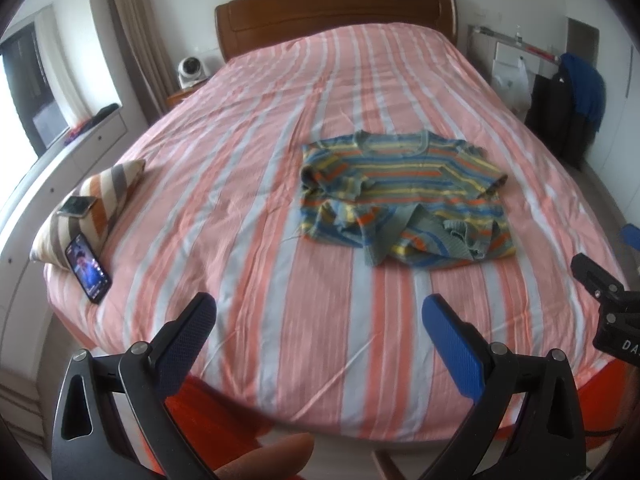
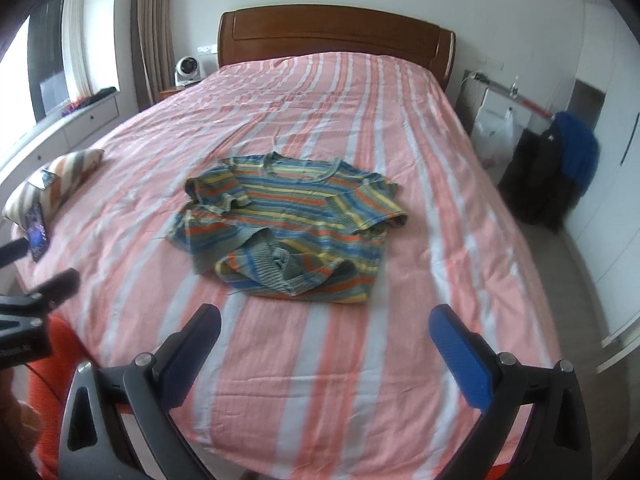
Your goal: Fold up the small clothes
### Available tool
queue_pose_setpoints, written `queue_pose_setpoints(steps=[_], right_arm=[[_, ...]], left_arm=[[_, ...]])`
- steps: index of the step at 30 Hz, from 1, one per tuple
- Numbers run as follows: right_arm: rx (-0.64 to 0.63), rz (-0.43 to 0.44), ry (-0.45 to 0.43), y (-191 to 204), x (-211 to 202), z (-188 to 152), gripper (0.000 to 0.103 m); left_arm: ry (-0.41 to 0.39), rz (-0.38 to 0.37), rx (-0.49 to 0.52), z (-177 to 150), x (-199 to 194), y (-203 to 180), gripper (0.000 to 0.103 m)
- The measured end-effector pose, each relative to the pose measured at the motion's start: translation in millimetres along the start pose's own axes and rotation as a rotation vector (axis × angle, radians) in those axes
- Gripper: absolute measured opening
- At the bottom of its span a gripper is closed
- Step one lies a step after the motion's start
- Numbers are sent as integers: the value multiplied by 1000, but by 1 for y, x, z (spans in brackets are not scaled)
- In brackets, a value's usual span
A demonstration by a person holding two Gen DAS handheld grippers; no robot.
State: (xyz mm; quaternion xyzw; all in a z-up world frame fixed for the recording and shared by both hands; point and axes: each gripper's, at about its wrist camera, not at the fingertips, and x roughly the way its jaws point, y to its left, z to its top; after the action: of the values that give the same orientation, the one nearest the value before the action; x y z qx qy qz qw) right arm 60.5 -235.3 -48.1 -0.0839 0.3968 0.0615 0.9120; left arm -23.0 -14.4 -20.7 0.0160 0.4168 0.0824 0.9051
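Observation:
A small striped knit top (image 1: 404, 196) in blue, orange, yellow and green lies on the bed, collar toward the headboard, its lower hem rumpled and turned up. It also shows in the right wrist view (image 2: 292, 232). My left gripper (image 1: 320, 312) is open and empty, above the bed's near end, short of the top. My right gripper (image 2: 326, 322) is open and empty, also short of the top's near edge. Part of the right gripper shows at the right edge of the left wrist view (image 1: 608, 304).
The bed (image 1: 240, 200) has a pink and white striped cover and a wooden headboard (image 1: 336, 12). A striped cushion (image 1: 92, 204) with two phones (image 1: 89, 268) lies at the left edge. A dark bag with blue cloth (image 2: 560, 168) stands on the floor right.

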Motion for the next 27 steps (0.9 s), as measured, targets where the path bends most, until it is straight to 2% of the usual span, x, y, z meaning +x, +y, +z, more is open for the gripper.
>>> queue_pose_setpoints(steps=[6, 27], right_arm=[[-28, -114, -8, -8, 4, -1, 103], [-6, -242, 5, -38, 6, -2, 103]], left_arm=[[20, -3, 1, -3, 5, -5, 103], [36, -7, 3, -5, 11, -10, 103]])
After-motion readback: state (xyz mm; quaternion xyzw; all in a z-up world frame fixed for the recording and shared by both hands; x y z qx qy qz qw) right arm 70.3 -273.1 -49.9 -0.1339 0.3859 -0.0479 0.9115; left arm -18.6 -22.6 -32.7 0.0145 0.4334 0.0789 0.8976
